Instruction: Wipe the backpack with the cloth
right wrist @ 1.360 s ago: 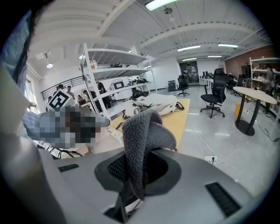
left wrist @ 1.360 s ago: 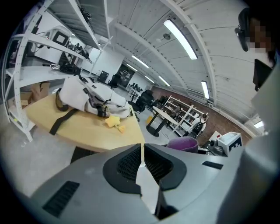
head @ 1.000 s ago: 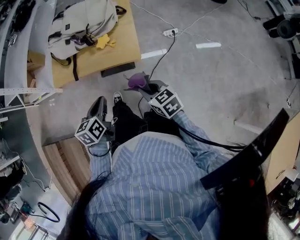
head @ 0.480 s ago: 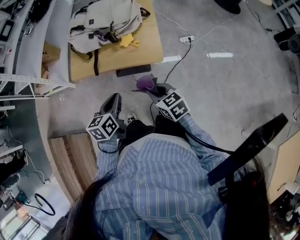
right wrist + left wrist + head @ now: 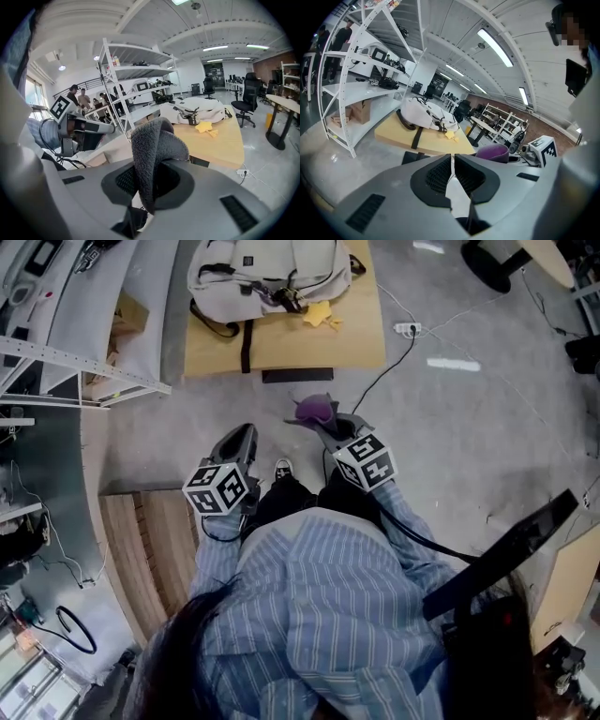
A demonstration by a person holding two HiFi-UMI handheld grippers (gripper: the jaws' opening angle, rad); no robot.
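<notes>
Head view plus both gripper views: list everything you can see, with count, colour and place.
backpack: one, off-white, lying on the table
table: one, tan, low, ahead of the person
yellow item: one, on the table beside the backpack
cloth: one, purple, in the right gripper
shelving rack: one, white, left of the table
cardboard box: one, brown, on a low shelf
power strip: one, white, on the floor right of the table
office chair: one, black, beyond the table
bystanders: two, behind the rack
left gripper: grey, jaws together, empty
right gripper: grey, jaws closed on the cloth
shirt: blue-striped, the person's
</notes>
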